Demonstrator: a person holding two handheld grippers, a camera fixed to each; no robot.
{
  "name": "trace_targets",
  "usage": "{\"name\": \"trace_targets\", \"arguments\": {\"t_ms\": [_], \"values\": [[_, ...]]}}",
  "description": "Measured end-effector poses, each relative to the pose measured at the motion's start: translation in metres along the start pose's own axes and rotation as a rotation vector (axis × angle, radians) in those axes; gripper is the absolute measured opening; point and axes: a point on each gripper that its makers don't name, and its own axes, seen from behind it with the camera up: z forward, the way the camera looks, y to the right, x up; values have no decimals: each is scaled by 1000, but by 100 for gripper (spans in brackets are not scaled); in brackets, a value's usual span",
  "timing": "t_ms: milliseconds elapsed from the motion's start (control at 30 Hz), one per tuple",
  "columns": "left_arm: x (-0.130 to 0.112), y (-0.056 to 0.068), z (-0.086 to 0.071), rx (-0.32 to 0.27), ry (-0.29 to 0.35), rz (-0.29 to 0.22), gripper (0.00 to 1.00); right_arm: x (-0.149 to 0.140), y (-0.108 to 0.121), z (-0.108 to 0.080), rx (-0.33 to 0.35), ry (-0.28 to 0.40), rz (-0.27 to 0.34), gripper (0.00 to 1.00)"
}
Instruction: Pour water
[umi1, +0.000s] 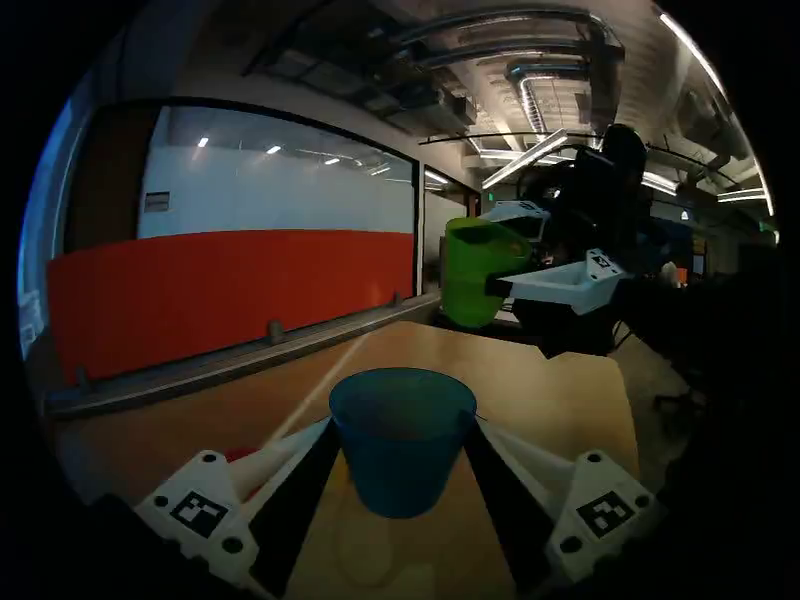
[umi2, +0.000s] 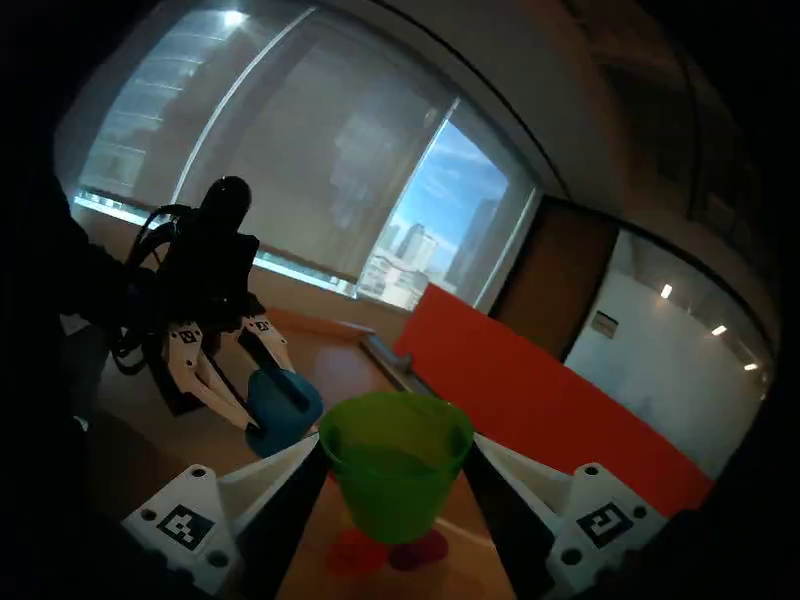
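Wooden table (umi1: 560, 390) | left tool (umi1: 403, 432) grips blue cup (umi1: 400, 470) | right tool (umi2: 397, 448) grips green cup (umi2: 393, 495)

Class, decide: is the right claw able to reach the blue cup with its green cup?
Probably yes: the right claw holds the green cup with open air toward the blue cup.

Left claw (umi1: 403, 425) camera and right claw (umi2: 397, 440) camera face each other across the table (umi1: 560, 390).

Matt blue plastic cup (umi1: 402, 440), smooth green plastic cup (umi2: 396, 460), smooth wooden table (umi1: 560, 390)
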Motion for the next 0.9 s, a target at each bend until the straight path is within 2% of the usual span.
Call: {"name": "trace_targets", "arguments": {"t_ms": [500,900], "values": [[5,22,9,-42,6,8,84,18,3,7,-11,25,-120,90],[3,30,16,-61,10,3,84,24,9,13,-24,23,-227,90]]}}
